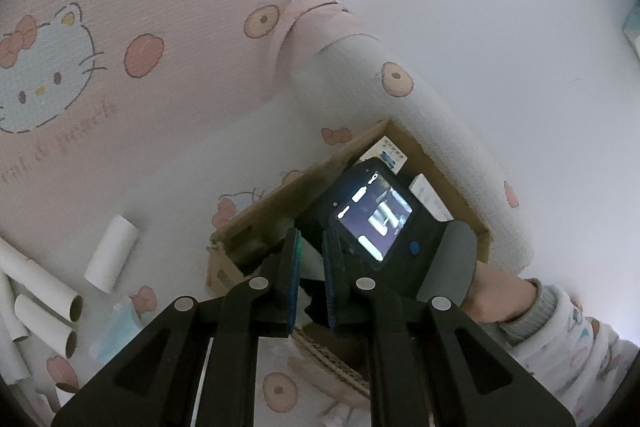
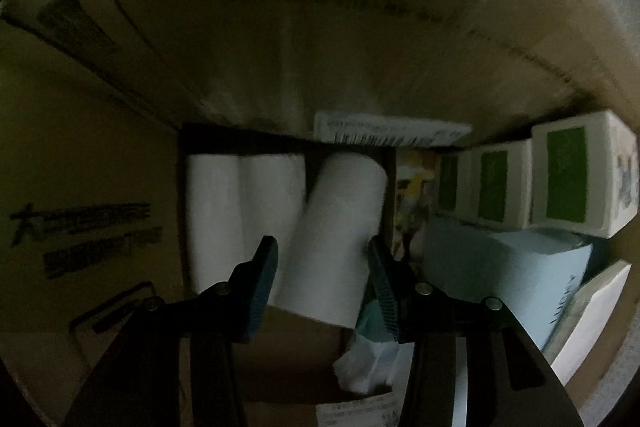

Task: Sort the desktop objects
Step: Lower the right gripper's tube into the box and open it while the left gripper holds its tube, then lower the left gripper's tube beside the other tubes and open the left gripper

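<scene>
My right gripper (image 2: 322, 247) points down into a brown cardboard box (image 2: 92, 147) and is shut on a white paper tube (image 2: 340, 195). That tube leans tilted across two other white tubes (image 2: 240, 211) lying at the box's bottom. The left wrist view shows the same box (image 1: 436, 163) on a pink cartoon-cat cloth (image 1: 180, 27), with the right gripper's body and lit screen (image 1: 372, 215) sunk inside it. My left gripper (image 1: 311, 239) hovers at the box's near side, its jaws a narrow gap apart with nothing between them. Several loose white tubes (image 1: 112, 251) lie on the cloth to the left.
Inside the box stand white cartons with green labels (image 2: 564, 179), a pale blue pack (image 2: 500, 267) and crumpled white paper (image 2: 368, 359). A person's hand and patterned sleeve (image 1: 560, 331) hold the right gripper. A bluish packet (image 1: 116, 331) lies by the loose tubes.
</scene>
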### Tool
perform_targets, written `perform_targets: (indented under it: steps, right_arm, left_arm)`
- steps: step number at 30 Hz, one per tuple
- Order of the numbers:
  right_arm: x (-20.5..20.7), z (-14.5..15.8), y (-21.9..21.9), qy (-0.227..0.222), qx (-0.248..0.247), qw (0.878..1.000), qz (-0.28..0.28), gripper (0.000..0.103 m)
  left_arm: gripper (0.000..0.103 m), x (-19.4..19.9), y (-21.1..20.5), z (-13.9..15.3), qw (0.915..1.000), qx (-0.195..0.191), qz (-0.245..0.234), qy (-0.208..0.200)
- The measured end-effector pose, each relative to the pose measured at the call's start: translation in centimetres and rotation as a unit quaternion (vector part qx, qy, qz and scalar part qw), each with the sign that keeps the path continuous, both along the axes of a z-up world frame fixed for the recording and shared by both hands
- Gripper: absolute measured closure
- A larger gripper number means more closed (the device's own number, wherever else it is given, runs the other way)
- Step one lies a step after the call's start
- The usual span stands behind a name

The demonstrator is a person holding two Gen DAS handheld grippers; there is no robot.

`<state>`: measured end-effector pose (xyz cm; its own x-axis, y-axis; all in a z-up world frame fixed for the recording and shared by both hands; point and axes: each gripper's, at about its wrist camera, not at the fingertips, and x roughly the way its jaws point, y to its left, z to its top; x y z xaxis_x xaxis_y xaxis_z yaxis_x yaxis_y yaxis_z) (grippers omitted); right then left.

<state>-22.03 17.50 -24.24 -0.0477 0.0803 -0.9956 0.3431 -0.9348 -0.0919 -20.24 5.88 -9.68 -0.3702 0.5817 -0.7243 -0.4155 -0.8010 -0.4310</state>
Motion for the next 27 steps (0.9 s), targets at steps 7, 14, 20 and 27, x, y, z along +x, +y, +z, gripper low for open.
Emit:
perform_targets:
  steps: [7,14,20,27]
  right_arm:
    - [0.7,4.5,2.3,0.028,-0.05,0.998,-0.015,0.059]
    - [2.8,10.5,7.7,0.081,-0.096,0.99,-0.063,0.059]
    - [5.4,11.9,10.6,0.099,-0.13,0.98,-0.11,0.059]
    - [8.8,12.4,13.1,0.108,-0.14,0.972,-0.154,0.059]
  left_arm:
    - [0.06,0.0,2.2,0.2,0.999,-0.008,-0.023,-0.037]
    - [0.055,-0.8,7.3,-0.7,0.9931,-0.033,-0.064,-0.093]
    - [0.055,-1.6,11.1,-4.0,0.9841,-0.09,-0.07,-0.137]
    - [0.055,-2.7,12.3,-10.2,0.9568,-0.155,-0.037,-0.243]
